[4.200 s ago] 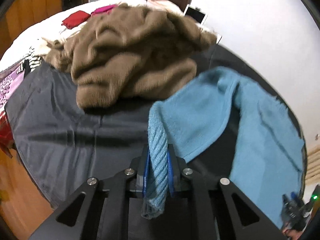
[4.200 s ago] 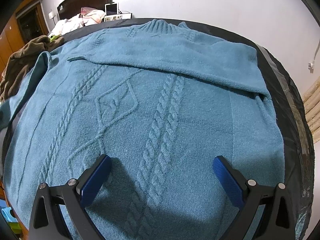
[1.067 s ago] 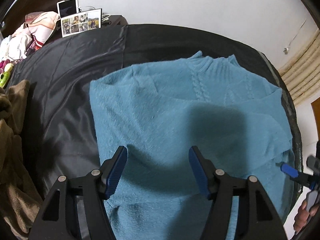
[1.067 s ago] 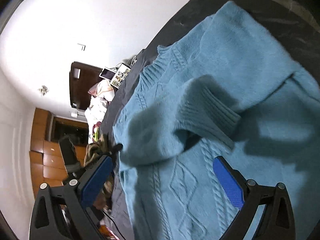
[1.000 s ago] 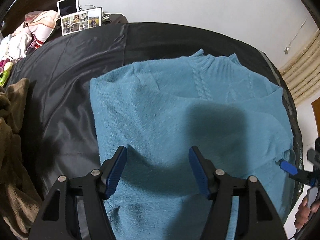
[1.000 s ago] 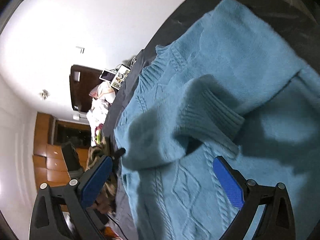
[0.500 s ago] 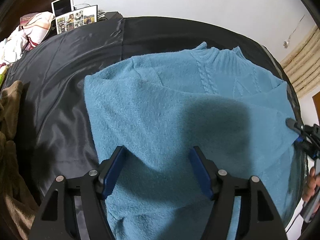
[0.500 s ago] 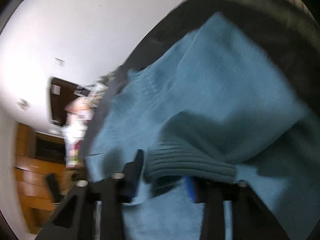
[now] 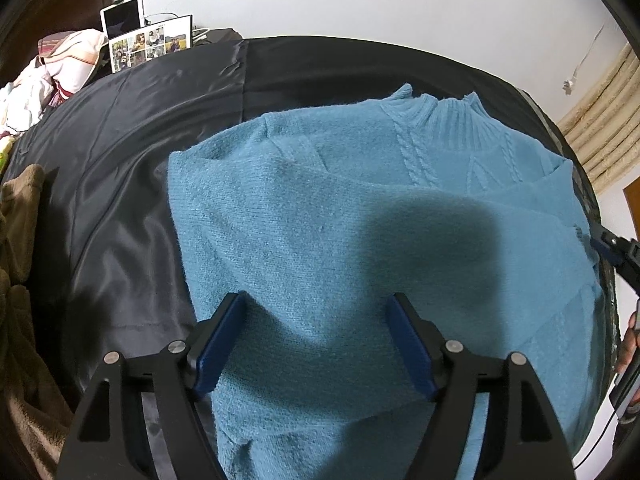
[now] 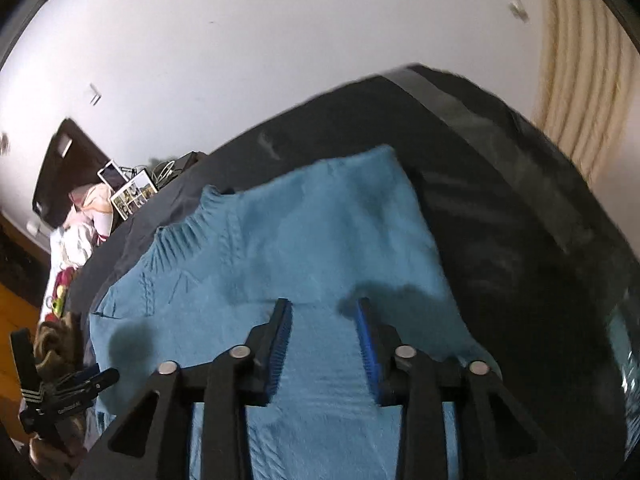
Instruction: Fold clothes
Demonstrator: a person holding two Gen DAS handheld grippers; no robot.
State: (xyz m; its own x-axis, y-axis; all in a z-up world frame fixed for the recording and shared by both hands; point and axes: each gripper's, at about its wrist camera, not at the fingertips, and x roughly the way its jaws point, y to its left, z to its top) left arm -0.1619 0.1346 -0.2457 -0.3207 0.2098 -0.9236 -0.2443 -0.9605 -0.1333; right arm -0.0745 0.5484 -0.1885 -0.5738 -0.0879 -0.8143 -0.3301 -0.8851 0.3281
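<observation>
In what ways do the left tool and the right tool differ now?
The left tool stands wide open; the right tool is nearly closed, with blue sweater fabric between its pads. The left one is over the sweater's middle, the right one at its edge. Both have black frames and blue pads.

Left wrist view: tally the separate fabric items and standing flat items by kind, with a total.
Blue knit sweater: 1
Brown garment at the left edge: 1
Black sheet under them: 1
Pale bundled cloth pile, far left: 1 heap, pieces cannot be told apart
Photo collage card: 1
Tablet behind it: 1
Total: 6
</observation>
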